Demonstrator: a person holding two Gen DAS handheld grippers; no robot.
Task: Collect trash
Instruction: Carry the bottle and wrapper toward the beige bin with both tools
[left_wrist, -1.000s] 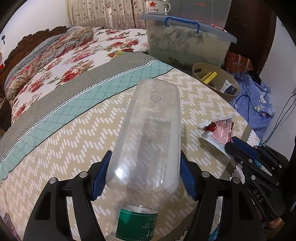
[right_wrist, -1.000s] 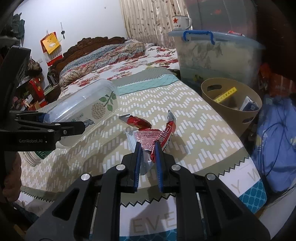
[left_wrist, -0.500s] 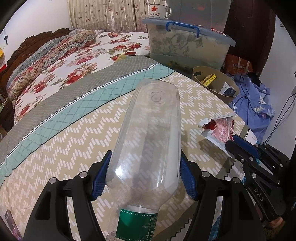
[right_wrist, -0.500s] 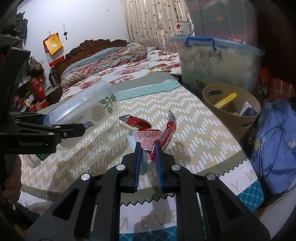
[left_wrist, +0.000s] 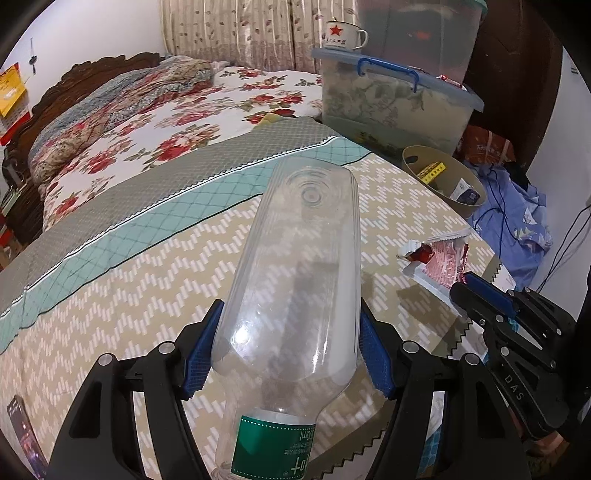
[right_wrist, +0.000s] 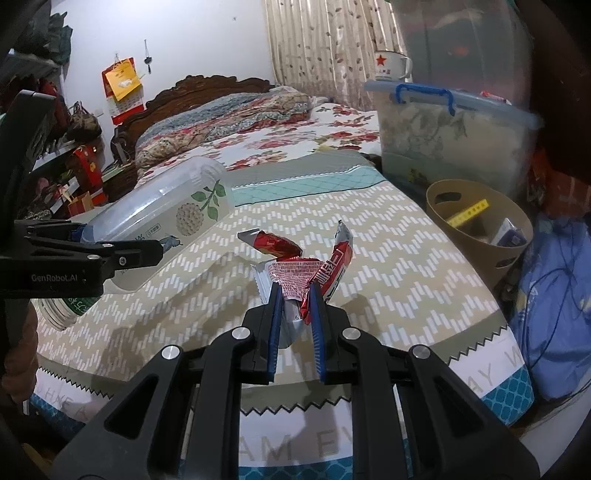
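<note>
My left gripper (left_wrist: 291, 343) is shut on a large clear plastic bottle (left_wrist: 299, 273) with a green label, held above the bed with its base pointing away. The bottle (right_wrist: 162, 221) and left gripper (right_wrist: 122, 254) show at the left of the right wrist view. My right gripper (right_wrist: 295, 291) is shut on a bunch of red and white snack wrappers (right_wrist: 306, 266) above the bed's foot. The wrappers (left_wrist: 439, 262) and right gripper (left_wrist: 476, 288) also show at the right of the left wrist view. A tan trash basket (right_wrist: 476, 225) stands on the floor to the right, also in the left wrist view (left_wrist: 443, 181).
The bed has a beige chevron blanket (left_wrist: 147, 288) and a floral quilt (left_wrist: 155, 129). A clear storage bin with blue handle (right_wrist: 443, 136) stands behind the basket, with an enamel mug (left_wrist: 341, 35) on top. Blue cloth and cables (right_wrist: 554, 288) lie on the floor at right.
Both grippers have risen slightly and kept their hold; the bed and basket sit a little lower in both views.
</note>
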